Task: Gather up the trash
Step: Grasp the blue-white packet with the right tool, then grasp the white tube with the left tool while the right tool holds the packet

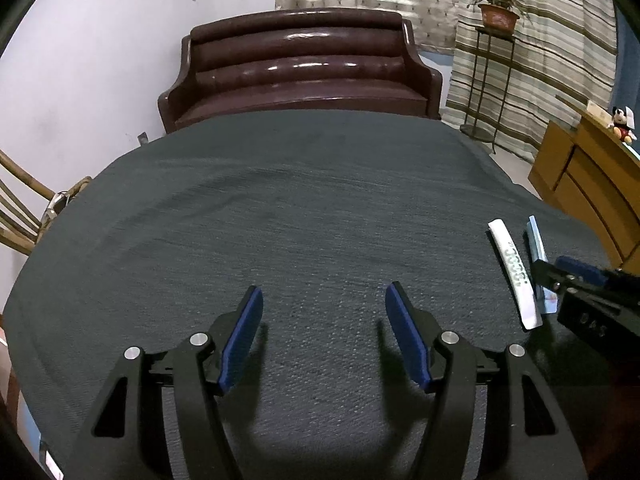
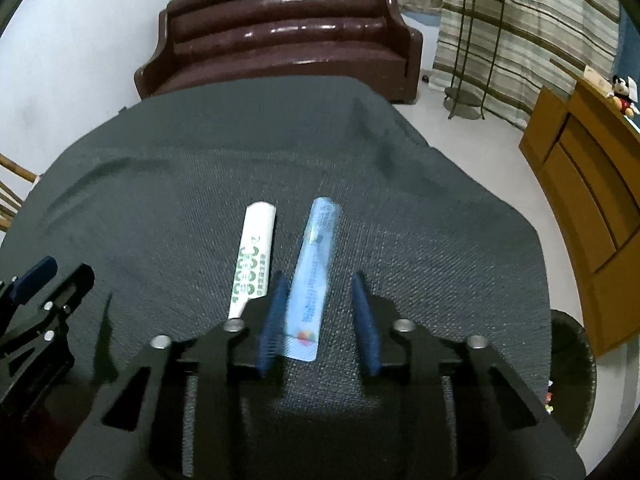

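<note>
Dark grey tablecloth [image 1: 320,208], brown sofa [image 1: 300,68] beyond, left tongs [image 1: 323,312] open and empty, right tongs [image 2: 318,304] apart, straddling blue wrapper [image 2: 314,276]

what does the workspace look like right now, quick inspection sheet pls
surface: table under a dark grey cloth, a few creases at its far side.
job's things: white wrapper with green print and light blue wrapper, lying side by side, apart.
clutter: nothing seen.
grippers: right tongs straddle the blue wrapper; pads not seen pressing on it. left tongs open over bare cloth, nothing between them.
cables: nothing seen.
surroundings: brown sofa behind the table, striped curtain, potted plant on a metal stand, wooden cabinet with a plush toy on top, dark basket on the floor at right.
</note>
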Demonstrator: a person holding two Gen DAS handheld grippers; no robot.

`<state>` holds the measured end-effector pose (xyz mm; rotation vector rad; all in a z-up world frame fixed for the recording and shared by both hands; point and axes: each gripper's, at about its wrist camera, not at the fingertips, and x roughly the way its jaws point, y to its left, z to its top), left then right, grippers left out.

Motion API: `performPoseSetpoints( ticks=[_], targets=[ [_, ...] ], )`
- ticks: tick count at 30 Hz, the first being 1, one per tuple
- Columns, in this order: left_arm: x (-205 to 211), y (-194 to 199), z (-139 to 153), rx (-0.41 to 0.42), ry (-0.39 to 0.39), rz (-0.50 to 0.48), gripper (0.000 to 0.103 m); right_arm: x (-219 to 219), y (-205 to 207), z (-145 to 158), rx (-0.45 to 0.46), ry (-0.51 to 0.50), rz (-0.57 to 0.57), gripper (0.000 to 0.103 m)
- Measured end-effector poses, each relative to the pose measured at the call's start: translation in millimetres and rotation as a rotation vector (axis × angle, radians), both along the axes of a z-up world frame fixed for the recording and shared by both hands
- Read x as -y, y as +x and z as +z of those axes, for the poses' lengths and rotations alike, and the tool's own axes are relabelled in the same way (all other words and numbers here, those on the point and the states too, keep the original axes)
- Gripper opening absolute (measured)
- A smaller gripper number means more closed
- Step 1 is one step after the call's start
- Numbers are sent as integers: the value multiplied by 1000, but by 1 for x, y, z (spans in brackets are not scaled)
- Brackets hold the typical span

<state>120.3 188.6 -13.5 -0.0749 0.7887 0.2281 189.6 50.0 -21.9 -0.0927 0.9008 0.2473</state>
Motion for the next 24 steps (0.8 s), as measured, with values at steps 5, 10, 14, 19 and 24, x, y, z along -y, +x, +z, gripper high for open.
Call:
performPoseSetpoints(
  ticks=[5, 10, 14, 19, 24],
  targets=[
    [1, 1, -1, -4, -15, -15, 63, 2, -2, 0, 6, 6, -8, 21],
    [13, 3, -1, -13, -32, -46, 63, 16, -5, 3, 17, 27, -32, 19],
    [29, 8, 0, -17, -32, -80, 63, 31, -11, 7, 31, 35, -48, 18],
    [49, 15, 2, -21, -37, -113, 63, 51, -18, 10, 50, 36, -69, 18],
    [68, 21, 1, -31, -29, -142, 63, 69, -21, 11, 57, 54, -88, 18]
  ],
)
